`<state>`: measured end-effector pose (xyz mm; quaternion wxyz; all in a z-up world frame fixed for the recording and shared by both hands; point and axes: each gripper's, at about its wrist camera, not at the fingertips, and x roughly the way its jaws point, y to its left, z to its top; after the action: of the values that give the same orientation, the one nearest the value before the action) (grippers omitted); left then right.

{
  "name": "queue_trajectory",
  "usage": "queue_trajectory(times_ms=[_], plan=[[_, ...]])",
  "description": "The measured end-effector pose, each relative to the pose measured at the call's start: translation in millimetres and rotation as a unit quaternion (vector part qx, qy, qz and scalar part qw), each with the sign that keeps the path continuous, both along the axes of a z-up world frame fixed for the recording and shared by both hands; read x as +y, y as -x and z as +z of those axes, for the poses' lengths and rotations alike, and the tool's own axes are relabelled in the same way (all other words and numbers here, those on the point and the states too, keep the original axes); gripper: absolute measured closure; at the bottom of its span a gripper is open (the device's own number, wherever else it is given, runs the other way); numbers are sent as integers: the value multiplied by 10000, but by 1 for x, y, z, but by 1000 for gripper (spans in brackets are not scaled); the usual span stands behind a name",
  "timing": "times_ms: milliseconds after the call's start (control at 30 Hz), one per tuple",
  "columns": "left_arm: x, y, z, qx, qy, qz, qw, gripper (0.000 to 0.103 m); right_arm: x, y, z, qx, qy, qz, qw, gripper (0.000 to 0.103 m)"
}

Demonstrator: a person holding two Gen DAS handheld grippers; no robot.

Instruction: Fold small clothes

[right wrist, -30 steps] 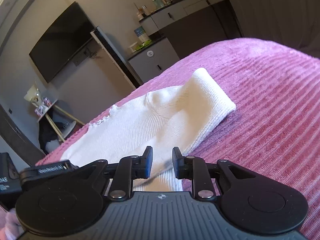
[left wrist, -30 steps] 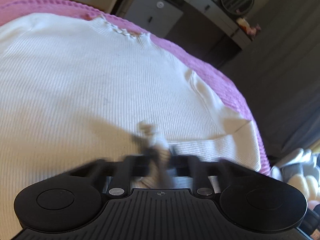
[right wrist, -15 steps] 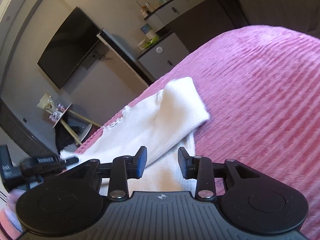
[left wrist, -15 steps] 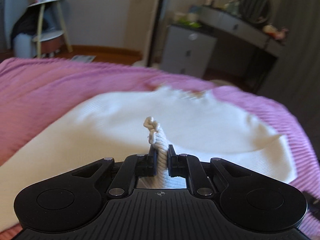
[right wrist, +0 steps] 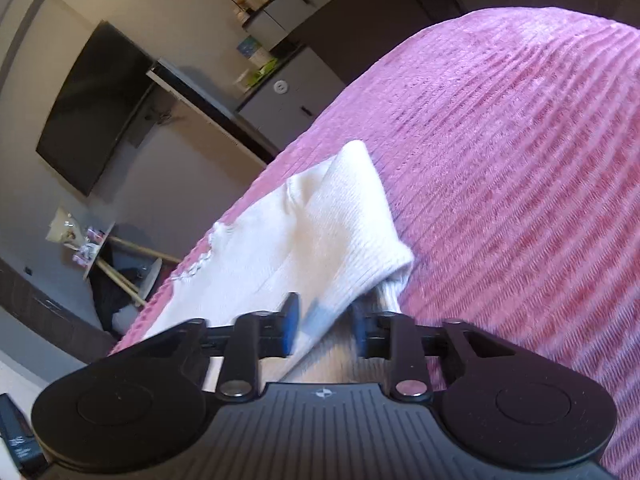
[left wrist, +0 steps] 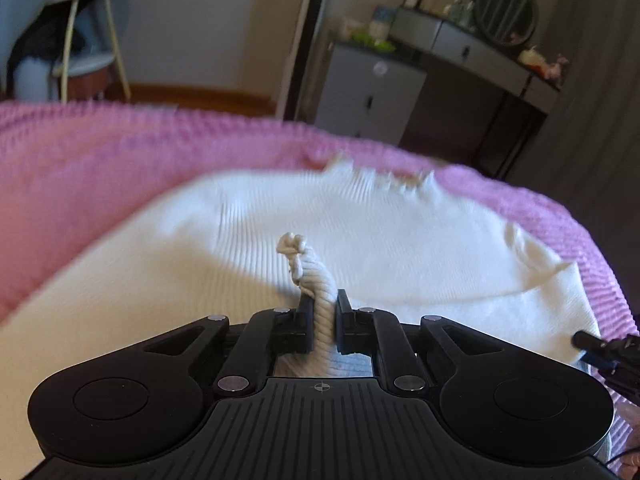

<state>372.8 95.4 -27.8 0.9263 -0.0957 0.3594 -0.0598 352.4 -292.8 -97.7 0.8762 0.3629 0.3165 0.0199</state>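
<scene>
A white ribbed knit top (left wrist: 380, 232) lies spread on a pink bedspread (left wrist: 100, 152). My left gripper (left wrist: 322, 308) is shut on a twisted bunch of its fabric (left wrist: 316, 280), which stands up between the pads. In the right wrist view the top's sleeve (right wrist: 340, 232) lies folded over the body. My right gripper (right wrist: 326, 326) has the sleeve's near hem between its jaws; the jaws are closing, blurred, with a gap still showing. One finger (left wrist: 588, 340) of the right gripper pokes in at the right edge of the left wrist view.
The pink bedspread (right wrist: 500, 160) stretches far to the right of the top. Beyond the bed stand a grey cabinet (left wrist: 372, 92), a dresser with a round mirror (left wrist: 504, 8), a small stand (left wrist: 88, 60) and a wall television (right wrist: 92, 108).
My left gripper rose and tilted up with the bunch in its grip. My right gripper moved forward onto the sleeve's hem, its jaws widening and then narrowing.
</scene>
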Motion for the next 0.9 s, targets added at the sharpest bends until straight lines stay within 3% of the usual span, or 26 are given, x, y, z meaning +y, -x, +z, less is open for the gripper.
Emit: queue_trajectory(times_ms=[100, 167, 267, 367, 400, 467, 567, 633, 800, 833, 900], plan=[[2, -2, 11, -372, -166, 6, 9992, 91, 12, -4, 11, -278, 639, 99, 9975, 95], [2, -10, 7, -159, -325, 140, 9992, 90, 25, -3, 20, -606, 1105, 196, 9918, 95], [5, -14, -8, 312, -450, 140, 9984, 88, 28, -10, 11, -303, 917, 223, 9951, 89], [3, 0, -13, 207, -654, 40, 9976, 78, 19, -3, 7, -312, 748, 84, 9967, 80], [3, 1, -15, 218, -659, 45, 9976, 78, 13, 0, 7, -374, 653, 1, 9972, 71], [5, 1, -17, 268, -573, 136, 9979, 82, 3, -1, 4, -304, 374, -94, 9988, 71], [8, -3, -14, 277, -352, 279, 9986, 90, 4, -6, 2, -195, 473, -66, 9987, 79], [9, -3, -10, 210, -302, 256, 9990, 90, 4, -9, 4, -191, 658, -34, 9976, 96], [14, -7, -7, 169, -62, 282, 9994, 89, 12, -9, 13, -305, 1456, -126, 9888, 97], [17, -7, -9, 220, -48, 393, 9990, 81, 15, -10, 11, -263, 1587, -98, 9869, 97], [22, -5, -11, 247, -165, 610, 9977, 76, 22, -11, 7, -102, 1921, 69, 9813, 97]])
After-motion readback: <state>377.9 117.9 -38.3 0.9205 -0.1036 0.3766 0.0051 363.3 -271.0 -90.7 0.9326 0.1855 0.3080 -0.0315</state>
